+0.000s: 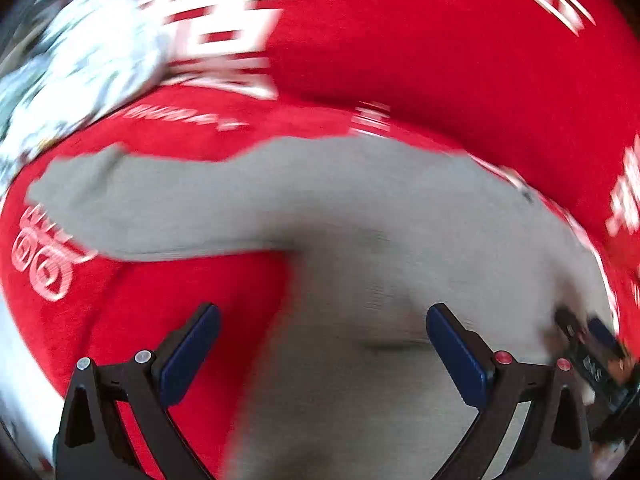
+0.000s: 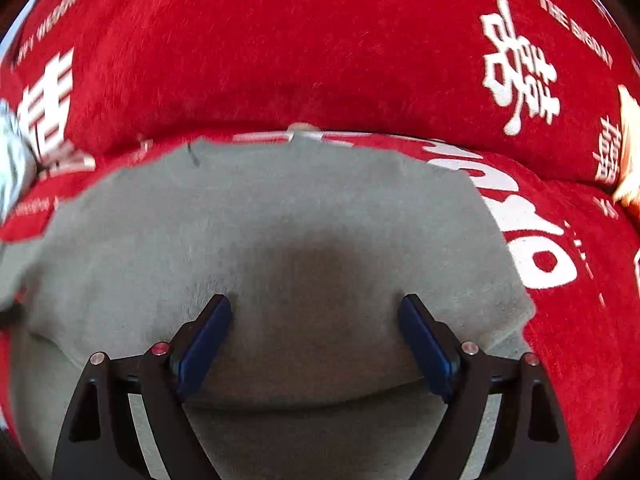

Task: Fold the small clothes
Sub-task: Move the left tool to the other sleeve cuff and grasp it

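garment: grey top (image 2: 280, 240) spread flat on red cover (image 2: 320, 60), likely laid out so it can be folded
sleeve: one sleeve (image 1: 140, 208) stretched sideways off the top's body, not yet folded in
right hand-held gripper (image 2: 315, 340): jaws wide apart, holding nothing, low over the top's middle, hem fold just below it
left hand-held gripper (image 1: 323, 348): also wide open and empty, at the top's side edge by the sleeve; view blurred
cover: white print, lies under the top
patterned cloth (image 1: 80, 60): beyond the sleeve, blurred, well apart from the top
next: probably grab an edge
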The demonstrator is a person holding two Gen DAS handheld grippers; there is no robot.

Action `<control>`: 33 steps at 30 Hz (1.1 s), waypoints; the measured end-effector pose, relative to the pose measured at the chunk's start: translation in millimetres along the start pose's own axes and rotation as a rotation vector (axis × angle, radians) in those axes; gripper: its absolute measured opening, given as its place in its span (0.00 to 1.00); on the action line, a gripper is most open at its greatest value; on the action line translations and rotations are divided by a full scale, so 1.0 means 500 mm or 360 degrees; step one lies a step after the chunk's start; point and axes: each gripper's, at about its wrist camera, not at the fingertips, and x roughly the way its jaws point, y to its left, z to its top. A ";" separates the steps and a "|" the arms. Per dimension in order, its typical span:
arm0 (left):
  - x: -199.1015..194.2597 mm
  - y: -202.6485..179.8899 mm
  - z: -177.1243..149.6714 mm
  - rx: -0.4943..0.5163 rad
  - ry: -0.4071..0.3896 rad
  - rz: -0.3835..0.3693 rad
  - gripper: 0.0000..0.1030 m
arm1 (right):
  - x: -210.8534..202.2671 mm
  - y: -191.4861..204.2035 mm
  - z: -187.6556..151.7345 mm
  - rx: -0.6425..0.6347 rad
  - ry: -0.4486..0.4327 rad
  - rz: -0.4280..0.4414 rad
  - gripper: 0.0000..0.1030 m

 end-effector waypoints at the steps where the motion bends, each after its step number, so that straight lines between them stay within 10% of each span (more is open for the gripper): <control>1: 0.001 0.038 0.010 -0.0064 -0.0008 0.0038 1.00 | -0.002 0.002 0.002 -0.0008 -0.0008 0.0002 0.88; 9: 0.050 0.385 0.089 -0.0575 0.0005 0.0477 1.00 | 0.003 0.008 0.001 -0.0013 0.0002 -0.0015 0.89; 19: 0.117 0.520 0.186 -0.0808 0.0032 0.0425 1.00 | 0.002 0.016 0.001 -0.0046 0.0006 -0.0060 0.89; 25: 0.103 0.566 0.215 -0.0861 -0.0047 0.0395 0.14 | 0.003 0.015 0.000 -0.0041 0.0007 -0.0065 0.91; 28: 0.089 0.590 0.207 -0.0936 -0.0060 0.0275 0.12 | 0.005 0.014 0.001 -0.0039 0.0010 -0.0062 0.91; 33: 0.051 0.548 0.196 -0.0810 -0.0157 0.0446 0.12 | 0.006 0.014 0.002 -0.0032 0.0014 -0.0052 0.91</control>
